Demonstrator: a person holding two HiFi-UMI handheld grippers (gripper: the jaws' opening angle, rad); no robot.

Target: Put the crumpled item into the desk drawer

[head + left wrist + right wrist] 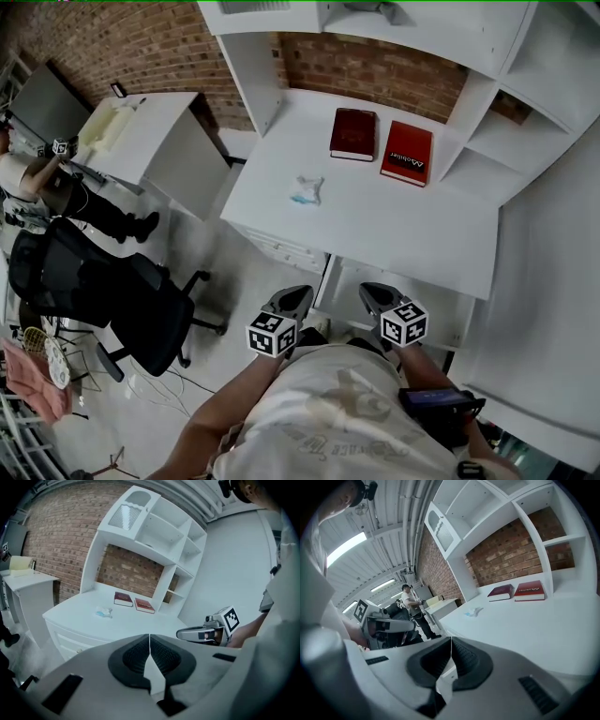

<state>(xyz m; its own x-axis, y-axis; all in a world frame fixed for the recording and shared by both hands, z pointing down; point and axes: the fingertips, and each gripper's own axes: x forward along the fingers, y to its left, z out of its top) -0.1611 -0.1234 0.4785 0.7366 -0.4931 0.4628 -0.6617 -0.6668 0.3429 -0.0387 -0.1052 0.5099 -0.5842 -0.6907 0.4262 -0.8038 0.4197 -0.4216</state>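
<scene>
The crumpled item [307,189], a small white and light-blue wad, lies on the white desk [394,230] towards its left side. It also shows in the left gripper view [104,612] and the right gripper view [472,612]. The desk drawers [279,248] sit under the desk's left front and look closed. My left gripper [291,300] and right gripper [375,297] hover side by side in front of the desk, well short of the wad. Both are shut, pads together, nothing between them [149,644] [451,651].
A dark red book [353,134] and a red book [407,153] lie at the back of the desk under the white shelf unit [487,84]. A black office chair [103,291] and a second white desk [150,141] stand to the left, a person [28,178] beyond.
</scene>
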